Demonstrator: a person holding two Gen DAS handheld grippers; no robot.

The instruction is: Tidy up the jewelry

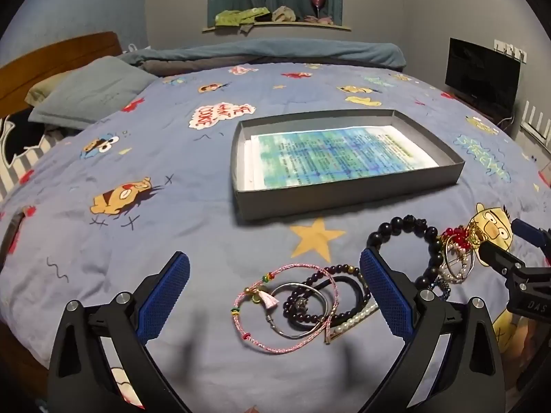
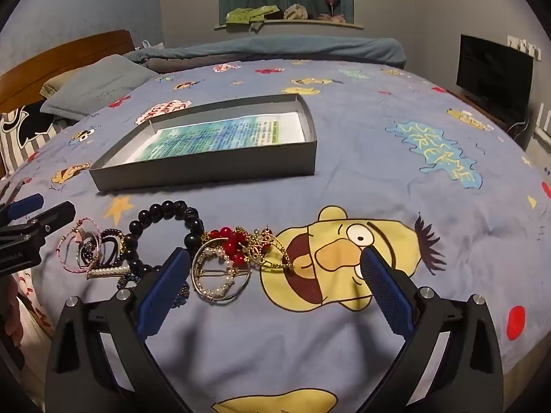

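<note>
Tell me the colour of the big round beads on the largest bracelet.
Glossy black. The bead bracelet shows best in the right wrist view.

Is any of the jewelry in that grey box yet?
No, the grey box holds only a printed sheet, while the bracelets lie on the bedspread in front of it.

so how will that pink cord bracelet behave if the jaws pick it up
The pink cord bracelet looks thin and braided, so probably floppy and light. It overlaps the silver bangle, so lifting may drag that. Its small tassel would likely dangle.
</note>
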